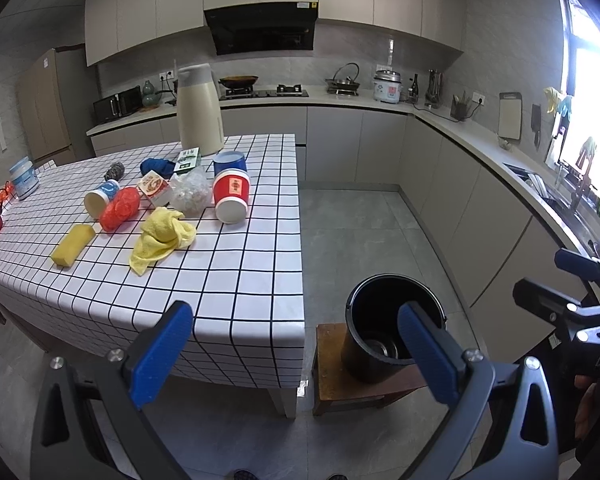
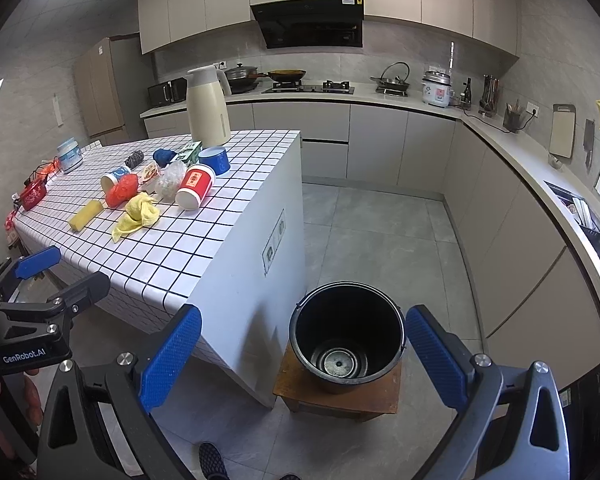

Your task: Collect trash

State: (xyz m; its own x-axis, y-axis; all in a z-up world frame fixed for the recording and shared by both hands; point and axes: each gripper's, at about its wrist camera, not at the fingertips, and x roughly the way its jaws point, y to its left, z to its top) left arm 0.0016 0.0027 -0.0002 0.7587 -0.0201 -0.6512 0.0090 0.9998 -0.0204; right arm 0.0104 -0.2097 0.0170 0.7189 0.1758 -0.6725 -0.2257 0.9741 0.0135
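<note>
step: start, nothing picked up | left gripper: spread, empty | right gripper: spread, empty | trash: red cup, crumpled plastic bag lying on checked table | bin: black bucket on wooden stool, looks empty | next: reach to table, pinch one item

Tablecloth, centre left — glossy, smooth, grid-printed. Bucket, lower centre — matt black plastic on a worn wooden stool. Yellow cloth — soft, nubby. Red cup — smooth paper. Finger pads, lower left, rough-textured blue.
</note>
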